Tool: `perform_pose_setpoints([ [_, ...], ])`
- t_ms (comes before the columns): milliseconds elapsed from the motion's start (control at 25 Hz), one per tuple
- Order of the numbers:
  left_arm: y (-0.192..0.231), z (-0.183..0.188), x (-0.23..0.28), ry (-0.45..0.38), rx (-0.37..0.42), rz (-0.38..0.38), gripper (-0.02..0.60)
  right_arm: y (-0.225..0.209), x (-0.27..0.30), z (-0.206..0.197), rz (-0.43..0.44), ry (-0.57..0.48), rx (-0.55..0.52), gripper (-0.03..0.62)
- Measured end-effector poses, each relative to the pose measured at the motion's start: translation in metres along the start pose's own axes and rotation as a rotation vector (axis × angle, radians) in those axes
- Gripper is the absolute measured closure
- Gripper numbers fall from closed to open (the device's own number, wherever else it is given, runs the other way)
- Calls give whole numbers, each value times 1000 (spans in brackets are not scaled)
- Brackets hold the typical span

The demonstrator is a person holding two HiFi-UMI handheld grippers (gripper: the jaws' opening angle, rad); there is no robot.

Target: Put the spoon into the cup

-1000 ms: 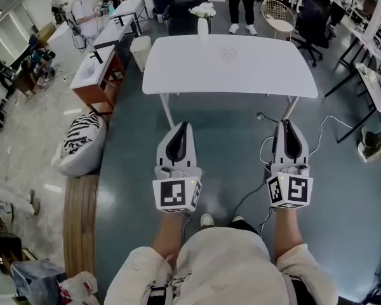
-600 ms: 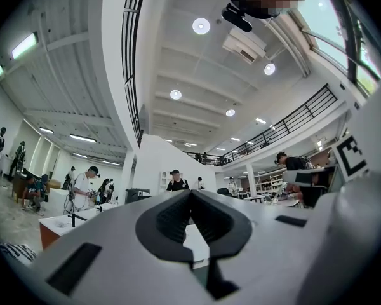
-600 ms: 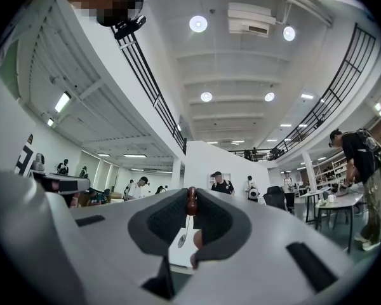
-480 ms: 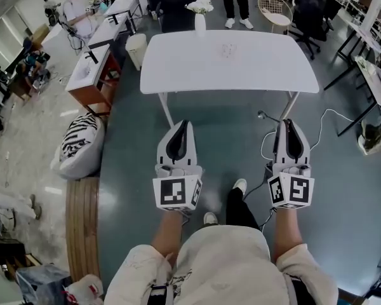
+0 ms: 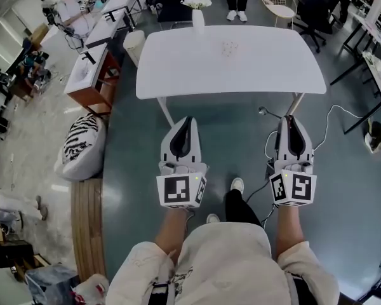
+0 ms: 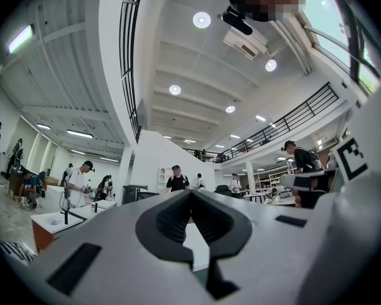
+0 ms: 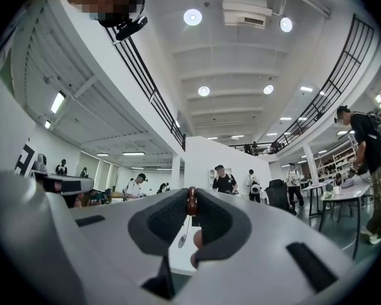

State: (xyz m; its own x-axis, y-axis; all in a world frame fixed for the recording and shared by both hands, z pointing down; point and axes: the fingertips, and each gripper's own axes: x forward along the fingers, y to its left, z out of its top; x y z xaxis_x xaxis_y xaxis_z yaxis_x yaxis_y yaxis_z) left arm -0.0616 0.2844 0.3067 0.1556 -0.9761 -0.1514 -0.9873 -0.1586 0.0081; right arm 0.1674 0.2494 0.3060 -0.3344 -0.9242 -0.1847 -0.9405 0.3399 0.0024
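task barely begun – spoon not yet in any cup, white table well apart from both grippers. on the left, left gripper pressed together, nothing between its jaws. further right, on the table, 1 faint small thing – possibly the cup, too small to tell. on the right, right gripper pinching the spoon by its brown handle end. left to do: reach the table, lower the spoon in.
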Motion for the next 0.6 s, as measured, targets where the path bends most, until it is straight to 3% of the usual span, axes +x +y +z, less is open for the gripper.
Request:
perform_pose_setpoints([
  [600, -32, -18, 165, 33, 23, -7, 577, -103, 133, -35, 9, 43, 70, 569],
])
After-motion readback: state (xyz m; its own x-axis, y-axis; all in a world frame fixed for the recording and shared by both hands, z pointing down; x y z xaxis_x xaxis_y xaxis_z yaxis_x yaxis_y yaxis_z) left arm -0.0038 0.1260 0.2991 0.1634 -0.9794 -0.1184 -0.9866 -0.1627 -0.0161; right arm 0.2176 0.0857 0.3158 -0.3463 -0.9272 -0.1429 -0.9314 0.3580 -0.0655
